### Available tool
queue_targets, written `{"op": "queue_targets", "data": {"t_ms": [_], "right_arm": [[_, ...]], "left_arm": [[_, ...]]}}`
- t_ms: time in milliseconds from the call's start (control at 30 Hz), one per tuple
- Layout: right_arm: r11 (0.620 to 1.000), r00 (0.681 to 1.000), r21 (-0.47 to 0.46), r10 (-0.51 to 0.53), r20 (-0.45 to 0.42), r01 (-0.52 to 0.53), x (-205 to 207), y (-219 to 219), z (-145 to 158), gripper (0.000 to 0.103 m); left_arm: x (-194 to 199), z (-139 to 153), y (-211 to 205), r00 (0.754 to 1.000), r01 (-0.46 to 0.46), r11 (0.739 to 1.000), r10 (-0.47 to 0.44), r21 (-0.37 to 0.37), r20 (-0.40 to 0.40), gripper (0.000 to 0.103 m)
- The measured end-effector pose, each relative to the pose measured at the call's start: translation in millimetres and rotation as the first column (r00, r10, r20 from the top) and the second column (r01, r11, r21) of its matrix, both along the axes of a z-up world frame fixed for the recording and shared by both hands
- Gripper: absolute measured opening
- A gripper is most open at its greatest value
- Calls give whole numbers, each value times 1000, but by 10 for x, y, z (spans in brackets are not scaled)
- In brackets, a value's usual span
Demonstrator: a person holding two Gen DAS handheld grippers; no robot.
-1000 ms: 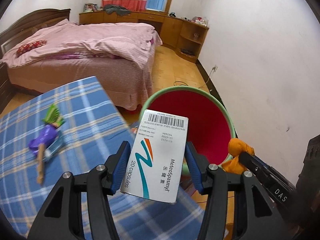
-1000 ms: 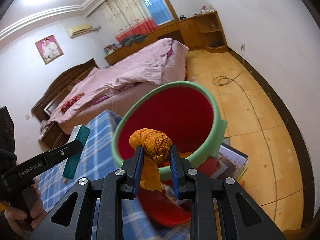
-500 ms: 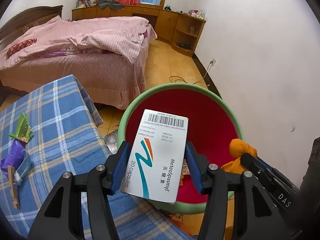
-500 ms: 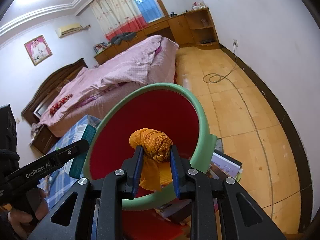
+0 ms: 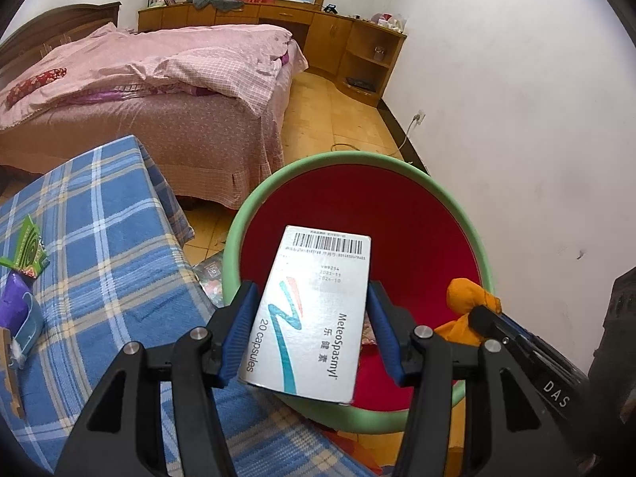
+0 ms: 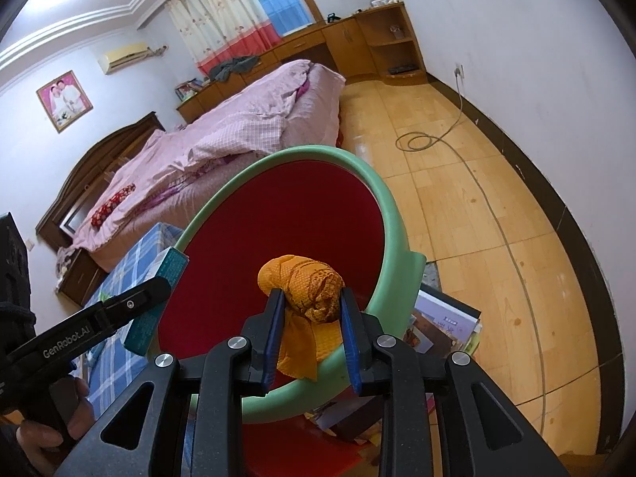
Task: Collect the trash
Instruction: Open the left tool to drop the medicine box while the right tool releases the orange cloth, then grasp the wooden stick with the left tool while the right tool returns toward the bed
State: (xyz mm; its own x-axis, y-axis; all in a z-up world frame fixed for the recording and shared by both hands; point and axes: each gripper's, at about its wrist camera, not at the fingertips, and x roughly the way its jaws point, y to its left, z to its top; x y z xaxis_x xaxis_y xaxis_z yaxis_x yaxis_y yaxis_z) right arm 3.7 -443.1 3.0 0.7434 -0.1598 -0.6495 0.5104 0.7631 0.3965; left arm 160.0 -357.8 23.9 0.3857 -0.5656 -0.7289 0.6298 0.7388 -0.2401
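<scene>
1. The left gripper [image 5: 310, 314] is clamping a white medicine box [image 5: 310, 310] between its two blue pads; the pads are pressing on the long sides of the box, and the barcode end is pointing away from the gripper.
2. The right gripper [image 6: 312, 310] is holding a knotted orange cloth [image 6: 302, 290]. The knot is sitting at the tips of the blue pads and a loose tail is hanging down between them. The pads are touching the cloth on both sides.
3. Directly ahead of both grippers, a red bin with a green rim [image 5: 449, 194] is standing open. In the left wrist view the box is hanging over the near part of the opening; in the right wrist view the cloth is also hanging over the opening.
4. The two grippers are working side by side: the orange cloth is showing to the right of the left gripper, near the rim, and the edge of the box is showing to the left of the right gripper.
5. To the left of the left gripper, a blue checked cloth [image 5: 103, 246] is covering a surface, with a green wrapper [image 5: 26, 248] and a purple wrapper [image 5: 14, 306] lying on it.
6. Under and beside the bin, some magazines [image 6: 445, 322] are lying on the wooden floor [image 6: 469, 206].
7. Further ahead, a bed with pink covers [image 5: 159, 67] is standing.
</scene>
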Motion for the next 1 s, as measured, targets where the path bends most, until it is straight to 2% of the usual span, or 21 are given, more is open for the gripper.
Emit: {"op": "queue_targets", "data": {"t_ms": [333,500,667,933,1000], "right_arm": [[1000,1000,10,8,2,-8,10,-1,7,32],[1000,1000,25,18,15,-18,7,17,18,41],[999,999,26,20,25,-21,19,66,49,52],[999,999,45,24,46,-26,-39,153,106,54],[999,998,44,24,53,-26,-68,186,142,58]], "left_arm": [[-43,67,7,1000,4,1000,-4,5,12,56],[-61,116,102,1000,-10,1000,10,6,15,56],[-81,160,273,999,-41,999,40,16,15,56],[-98,271,672,993,-110,993,108,39,45,56],[-93,286,772,991,-127,991,125,44,48,56]]}}
